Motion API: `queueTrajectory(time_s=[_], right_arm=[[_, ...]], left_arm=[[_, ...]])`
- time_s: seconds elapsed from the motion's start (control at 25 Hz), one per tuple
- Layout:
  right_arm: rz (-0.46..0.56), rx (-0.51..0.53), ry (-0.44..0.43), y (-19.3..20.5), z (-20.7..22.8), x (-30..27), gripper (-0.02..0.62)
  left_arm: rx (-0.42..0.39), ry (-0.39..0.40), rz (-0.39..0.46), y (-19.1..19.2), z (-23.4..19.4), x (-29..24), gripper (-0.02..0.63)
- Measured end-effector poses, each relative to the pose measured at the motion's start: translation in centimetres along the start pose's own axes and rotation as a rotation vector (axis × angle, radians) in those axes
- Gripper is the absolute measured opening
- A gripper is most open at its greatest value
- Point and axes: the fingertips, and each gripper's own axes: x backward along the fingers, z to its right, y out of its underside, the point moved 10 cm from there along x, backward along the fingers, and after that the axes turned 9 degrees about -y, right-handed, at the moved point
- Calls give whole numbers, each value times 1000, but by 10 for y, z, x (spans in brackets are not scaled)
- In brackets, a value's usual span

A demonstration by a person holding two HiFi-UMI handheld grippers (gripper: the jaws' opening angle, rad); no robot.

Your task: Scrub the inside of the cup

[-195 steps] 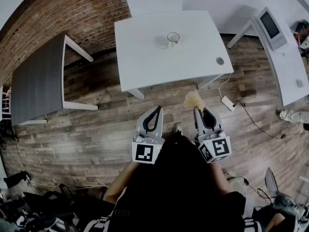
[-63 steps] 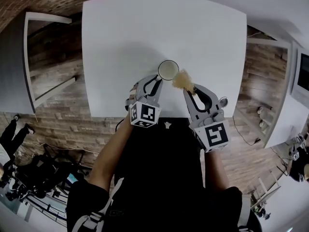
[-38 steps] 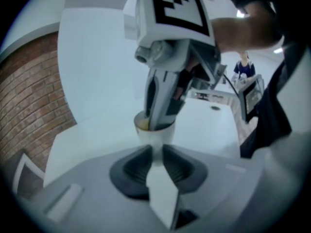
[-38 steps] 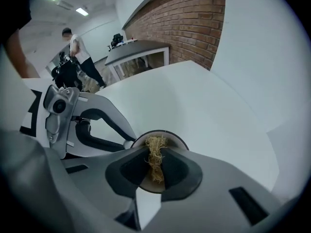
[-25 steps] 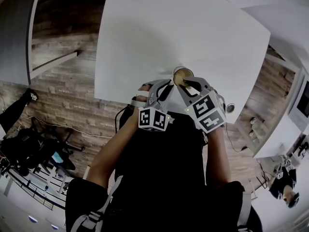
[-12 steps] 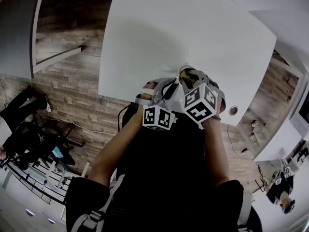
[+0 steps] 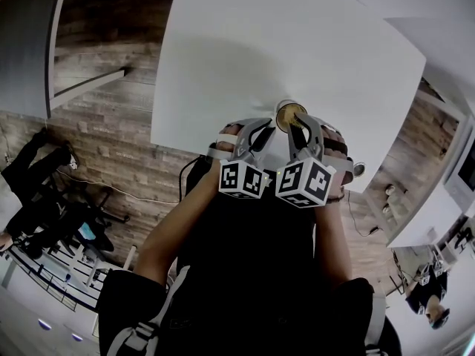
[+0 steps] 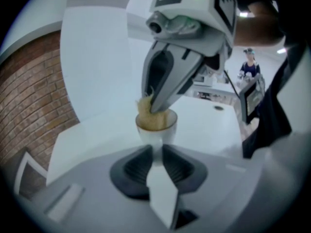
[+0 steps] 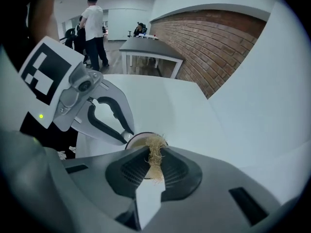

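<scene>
A small white cup [image 7: 282, 107] stands near the front edge of the white table [image 7: 260, 43]. Tan fibrous scrubber [image 7: 291, 115] fills its mouth. My left gripper [image 7: 260, 132] is shut on the cup's handle [image 8: 156, 147], which runs as a white strip between its pads. The cup [image 8: 156, 130] shows just beyond those pads, with the scrubber [image 8: 146, 115] bulging over its rim. My right gripper [image 7: 301, 124] comes down from above, shut on the scrubber [image 9: 154, 154], its fingertips [image 8: 158, 103] pushed into the cup. The cup's rim [image 9: 135, 139] peeks out behind the strands.
A round grommet [image 7: 359, 169] sits in the table to the right of the grippers. A dark grey table [image 7: 22, 35] stands to the left over the wood floor. A person [image 9: 95, 23] stands further back in the room, and a monitor [image 8: 250, 98] is on another desk.
I came up to the table; the left gripper took the cup's handle. Over the last second the right gripper swung around over the cup with the scrubber inside it.
</scene>
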Motion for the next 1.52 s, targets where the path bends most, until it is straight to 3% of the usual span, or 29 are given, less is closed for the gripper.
queueTrajectory(time_s=[0.28, 0.56, 0.84, 1.24, 1.52], right_arm=[[-83, 58, -123, -4, 3, -40, 48], [-171, 49, -139, -10, 9, -37, 48], [-148, 3, -109, -15, 13, 16, 48], [-193, -14, -210, -2, 12, -42, 48], [-142, -128, -301, -4, 17, -38, 48]], left_arm=[[-6, -12, -5, 0, 2, -2, 70], [28, -4, -7, -2, -3, -2, 67], [26, -13, -3, -1, -1, -1, 67], [21, -33, -6, -4, -1, -5, 65], [9, -36, -24, -5, -2, -4, 66]])
